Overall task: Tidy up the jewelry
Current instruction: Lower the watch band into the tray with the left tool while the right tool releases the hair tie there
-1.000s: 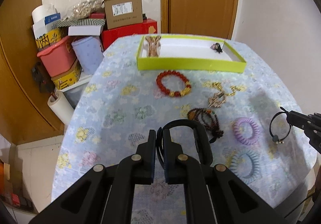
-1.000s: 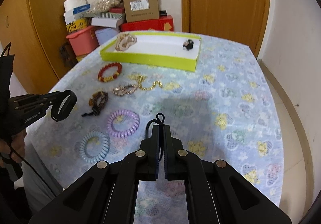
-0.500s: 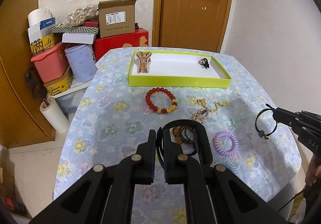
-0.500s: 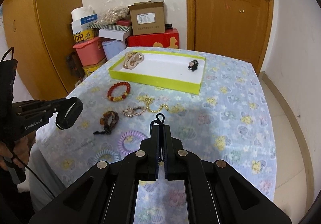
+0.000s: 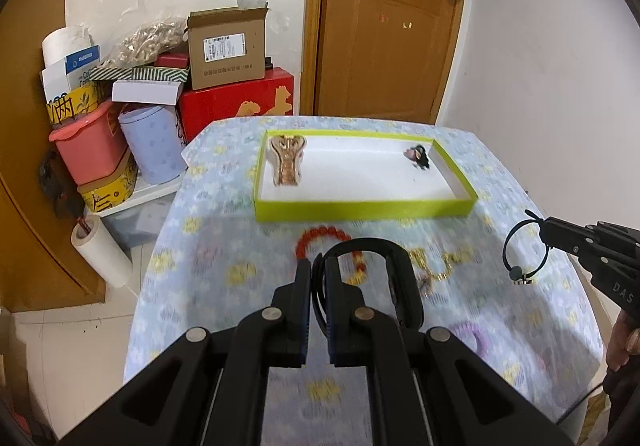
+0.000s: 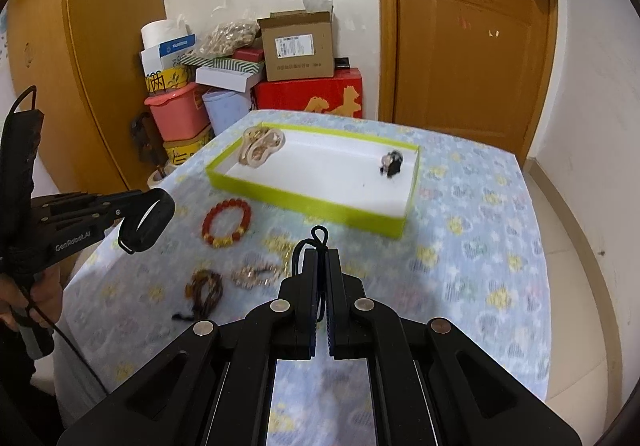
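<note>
My left gripper [image 5: 318,266] is shut on a wide black band [image 5: 396,278] that loops out to the right of its fingers, above the near part of the table. My right gripper [image 6: 322,256] is shut on a thin black hair tie [image 6: 318,235]; in the left wrist view the tie [image 5: 524,252] hangs as a ring with a small bead. Further back stands a yellow-green tray [image 5: 360,209] holding a tan hair claw [image 5: 287,162] and a small black clip [image 5: 419,157]. A red bead bracelet [image 6: 226,223], a gold chain [image 6: 280,246] and a brown braided bracelet [image 6: 204,288] lie on the flowered cloth.
A purple spiral hair tie [image 5: 472,338] lies near the table's front right. Beyond the table's far left corner are stacked boxes [image 5: 228,46], a pink tub [image 5: 86,142] and a paper roll [image 5: 102,250]. A wooden door [image 5: 384,34] stands behind. A hand [image 6: 24,298] grips the left handle.
Both grippers have risen and drawn back from the table, each still carrying its piece. The tray and loose jewelry now look smaller and farther off; they have not moved.
</note>
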